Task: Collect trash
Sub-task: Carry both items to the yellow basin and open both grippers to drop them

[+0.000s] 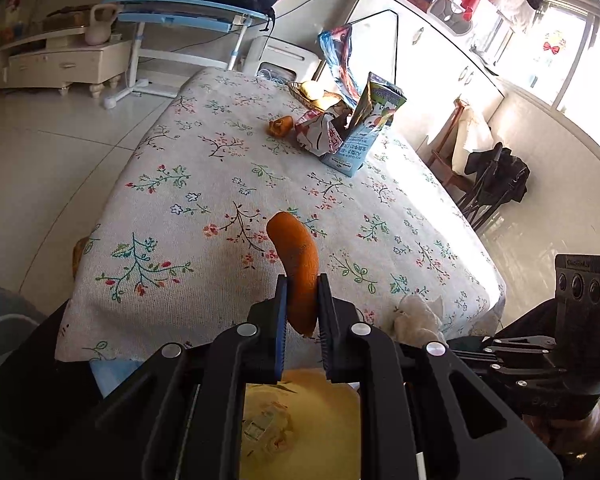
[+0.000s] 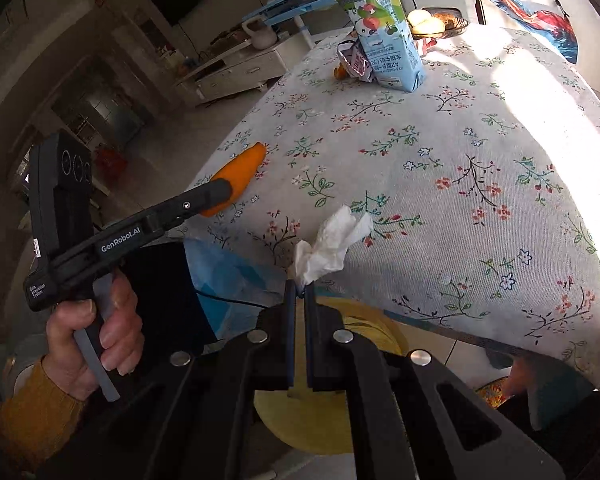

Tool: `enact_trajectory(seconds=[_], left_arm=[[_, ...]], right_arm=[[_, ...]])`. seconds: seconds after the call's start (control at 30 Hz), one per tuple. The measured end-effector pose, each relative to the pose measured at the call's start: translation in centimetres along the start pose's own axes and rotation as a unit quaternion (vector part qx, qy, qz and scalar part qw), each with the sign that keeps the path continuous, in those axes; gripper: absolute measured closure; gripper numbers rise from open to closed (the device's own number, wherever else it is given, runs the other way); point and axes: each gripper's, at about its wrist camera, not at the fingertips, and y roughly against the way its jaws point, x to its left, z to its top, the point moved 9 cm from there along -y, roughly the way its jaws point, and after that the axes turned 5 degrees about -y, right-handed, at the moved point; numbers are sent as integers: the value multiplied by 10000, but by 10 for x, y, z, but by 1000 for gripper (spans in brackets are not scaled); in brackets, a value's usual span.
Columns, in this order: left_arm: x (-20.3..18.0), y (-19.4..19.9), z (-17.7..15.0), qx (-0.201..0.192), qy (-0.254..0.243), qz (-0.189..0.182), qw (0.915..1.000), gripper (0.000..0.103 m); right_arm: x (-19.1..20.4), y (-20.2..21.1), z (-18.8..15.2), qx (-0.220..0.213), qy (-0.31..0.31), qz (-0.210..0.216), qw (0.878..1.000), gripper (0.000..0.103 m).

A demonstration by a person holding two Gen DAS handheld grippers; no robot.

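My left gripper (image 1: 302, 280) is shut on an orange peel (image 1: 298, 264) and holds it over the near edge of the floral-cloth table (image 1: 220, 184); the peel also shows in the right wrist view (image 2: 240, 174). My right gripper (image 2: 299, 286) is shut on a crumpled white tissue (image 2: 332, 240) at the table's near edge; the tissue also shows in the left wrist view (image 1: 416, 320). A yellow bin (image 2: 312, 416) sits below both grippers, also in the left wrist view (image 1: 300, 424). A milk carton (image 1: 360, 132), a crumpled wrapper (image 1: 320, 132) and a small orange scrap (image 1: 280, 125) lie at the far end.
A basket of fruit (image 1: 316, 94) stands at the table's far edge. A blue bag (image 2: 228, 276) hangs by the table's near edge. White cabinets (image 1: 432, 60) stand to the right, a blue desk (image 1: 180, 12) at the back, a folded black cart (image 1: 496, 184) on the floor.
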Motion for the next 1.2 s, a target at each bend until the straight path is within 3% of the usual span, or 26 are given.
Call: enact_trajectory(seconds=[0.23, 0.6, 1.03, 1.2], left_arm=[[-6, -2, -4, 76, -77, -32, 9999, 89], [-13, 4, -15, 121, -93, -101, 9998, 89], [-33, 11, -41, 355, -331, -204, 9986, 89], [-37, 12, -49, 442, -386, -215, 9980, 89]], right_arm=[[10, -20, -36, 588, 137, -9, 9982, 98], [14, -26, -59, 916, 209, -9, 9956, 98], [14, -24, -71, 1054, 129, -112, 9943, 96], [8, -22, -67, 931, -99, -165, 9955, 88]])
